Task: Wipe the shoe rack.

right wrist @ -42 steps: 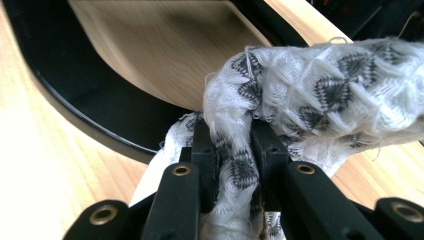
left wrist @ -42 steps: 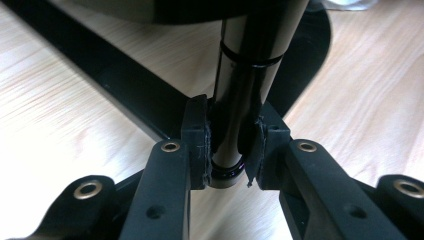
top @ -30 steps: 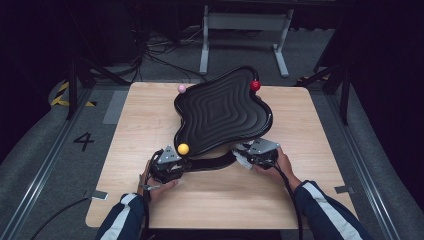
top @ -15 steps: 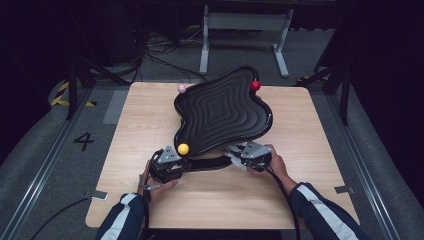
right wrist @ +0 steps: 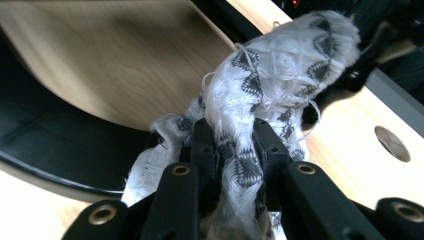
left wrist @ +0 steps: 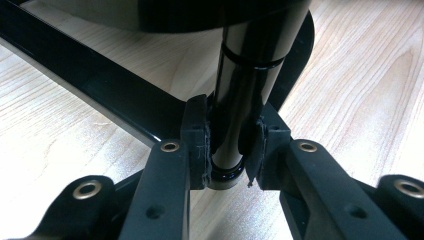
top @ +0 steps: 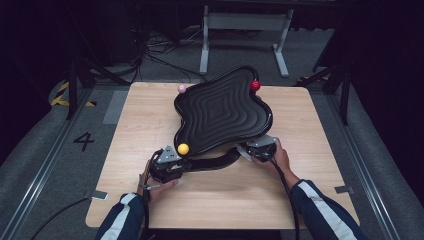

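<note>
Black and glossy, a wavy ridged tray (top: 220,107) sits mid-desk (top: 310,190) on a curved stand (top: 212,163), with yellow (top: 183,148), pink (top: 182,88) and red (top: 255,85) balls at its rim. Left tongs (left wrist: 227,150) clamp the stand's shiny post (left wrist: 245,90) at the near left. Right tongs (right wrist: 235,145) pinch a frayed white-and-black cloth (right wrist: 270,65) beside the tray's near right edge.

My left gripper (top: 169,162) sits low near the bench's front, its black fingers (left wrist: 196,140) clamped on a glossy black post (left wrist: 245,95). My right gripper (top: 260,147) reaches in from the right, fingers (right wrist: 267,145) pinched on a frayed white-and-black patterned cloth (right wrist: 270,70). Both striped sleeves stretch forward.
</note>
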Available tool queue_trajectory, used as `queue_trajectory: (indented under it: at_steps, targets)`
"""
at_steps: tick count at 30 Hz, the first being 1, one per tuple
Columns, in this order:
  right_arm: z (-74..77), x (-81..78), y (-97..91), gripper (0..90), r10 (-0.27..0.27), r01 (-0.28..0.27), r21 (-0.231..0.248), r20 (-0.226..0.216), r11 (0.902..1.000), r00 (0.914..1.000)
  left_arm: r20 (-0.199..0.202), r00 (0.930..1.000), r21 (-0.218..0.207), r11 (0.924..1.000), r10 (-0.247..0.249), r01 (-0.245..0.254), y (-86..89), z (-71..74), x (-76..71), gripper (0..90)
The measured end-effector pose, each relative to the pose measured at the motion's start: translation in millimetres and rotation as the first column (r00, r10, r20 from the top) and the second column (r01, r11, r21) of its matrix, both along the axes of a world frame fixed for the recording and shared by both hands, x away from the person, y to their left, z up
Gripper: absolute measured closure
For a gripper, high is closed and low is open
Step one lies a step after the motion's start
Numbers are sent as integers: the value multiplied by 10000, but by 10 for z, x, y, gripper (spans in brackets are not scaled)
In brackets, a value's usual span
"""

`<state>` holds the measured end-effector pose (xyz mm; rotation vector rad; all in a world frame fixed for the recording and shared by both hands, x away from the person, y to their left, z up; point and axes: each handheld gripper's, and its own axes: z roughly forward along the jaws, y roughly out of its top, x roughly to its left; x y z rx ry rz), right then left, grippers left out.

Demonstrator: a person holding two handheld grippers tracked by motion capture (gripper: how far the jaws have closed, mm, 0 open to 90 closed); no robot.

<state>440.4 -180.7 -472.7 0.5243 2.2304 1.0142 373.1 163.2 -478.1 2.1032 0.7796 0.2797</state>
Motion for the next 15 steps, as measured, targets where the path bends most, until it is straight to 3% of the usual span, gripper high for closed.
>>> queue_trajectory:
  at_steps: [8, 15]
  targets:
    - [-5, 15, -44, 760, -57, 64, 298, -242, 9995, 9997, -11, 10000, 3, 10000, 14, -14, -1, 0, -2, 727]
    - [-18, -58, -41, 761, 390, -363, 517, -530, 9980, 9978, 0, 10000, 13, 10000, 13, -13, -2, 0, -3, 727]
